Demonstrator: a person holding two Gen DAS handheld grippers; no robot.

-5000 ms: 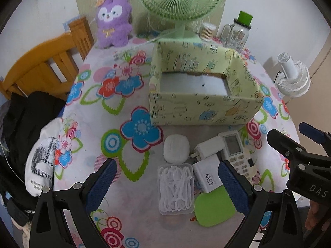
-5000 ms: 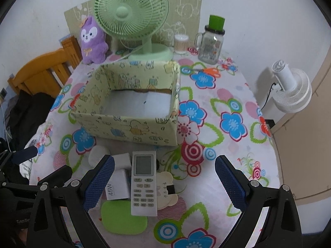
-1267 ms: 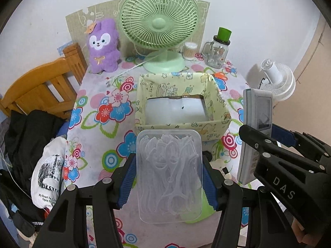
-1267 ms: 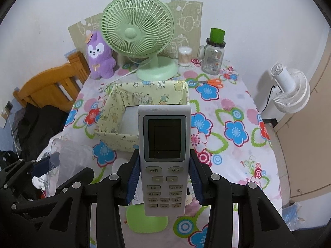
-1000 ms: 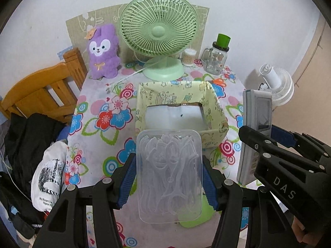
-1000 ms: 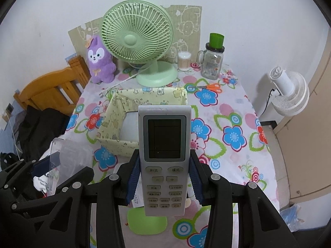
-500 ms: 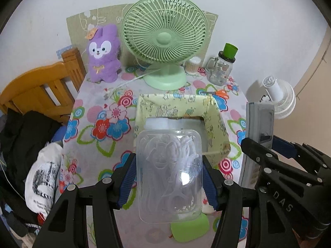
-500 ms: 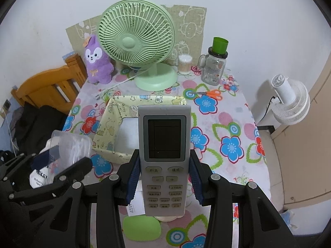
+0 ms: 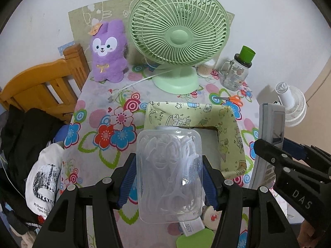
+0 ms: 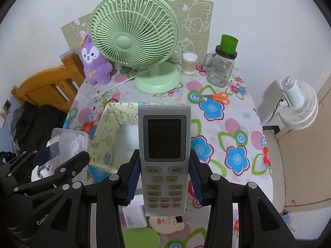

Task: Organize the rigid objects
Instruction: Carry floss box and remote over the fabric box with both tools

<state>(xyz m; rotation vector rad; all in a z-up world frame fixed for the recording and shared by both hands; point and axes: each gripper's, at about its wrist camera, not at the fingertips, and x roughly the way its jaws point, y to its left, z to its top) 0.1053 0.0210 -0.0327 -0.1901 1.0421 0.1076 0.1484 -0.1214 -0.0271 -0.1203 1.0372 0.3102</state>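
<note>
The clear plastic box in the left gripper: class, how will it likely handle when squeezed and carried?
The clear plastic box probably weighs little: only thin white picks show inside. Its smooth walls may slip between the left gripper's pads. Thin plastic could flex under a hard squeeze.

Open box mid-table, before desk fan; plush toy left of fan, jar right; scissors between jar and box.

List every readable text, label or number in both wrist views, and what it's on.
"开/关", "模式", "−", "+": top buttons of the grey remote control in the right gripper; lower button labels too small.
"DAS": black right gripper frame, left view.
"GenD…": black left gripper frame, right view, cut off.
"My Heart…Open H…": white printed bag, partly hidden.
"45" upside down: white charger block, partial.
"ARTY": pale green patterned box.
</note>
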